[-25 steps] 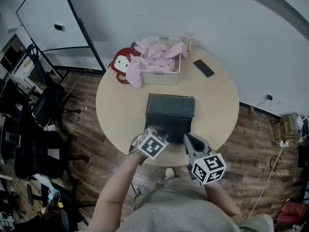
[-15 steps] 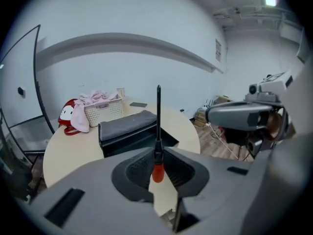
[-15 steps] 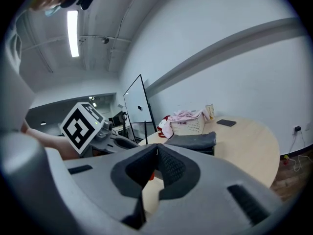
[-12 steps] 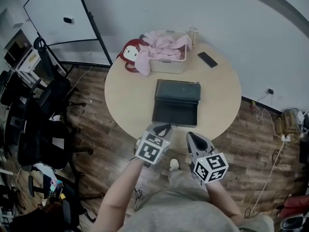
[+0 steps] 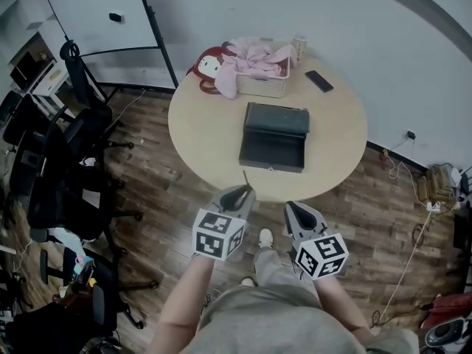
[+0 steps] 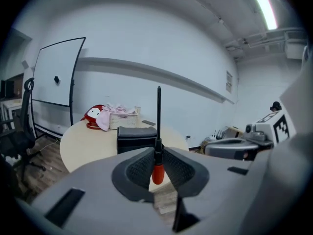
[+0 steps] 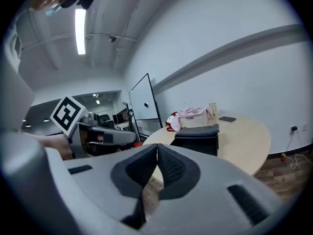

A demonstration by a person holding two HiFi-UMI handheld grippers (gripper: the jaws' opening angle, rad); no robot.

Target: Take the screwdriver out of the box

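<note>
My left gripper [image 5: 237, 193] is shut on a screwdriver [image 6: 157, 172]: its red handle sits between the pads and the thin dark shaft [image 5: 245, 177] sticks out past the jaws, upright in the left gripper view. The gripper [image 6: 157, 153] hangs over the wooden floor, just short of the table's near edge. The dark box [image 5: 273, 146] lies open in the middle of the round beige table [image 5: 203, 124], also seen as the box [image 6: 136, 136] and the box [image 7: 197, 136]. My right gripper [image 5: 290, 208] is beside the left one, off the table, its jaws [image 7: 157, 151] shut on nothing.
At the table's far side stand a white basket with pink cloth [image 5: 259, 68], a red doll [image 5: 209, 66], a cup [image 5: 299, 46] and a phone [image 5: 319, 80]. Office chairs [image 5: 66, 161] crowd the left. A whiteboard [image 5: 99, 13] stands at the back. Cables and plugs [image 5: 435, 190] lie by the right wall.
Both grippers have drawn back from the box and off the table toward the person. The left one carried the screwdriver out and tipped it upright. The table now looks farther away.
</note>
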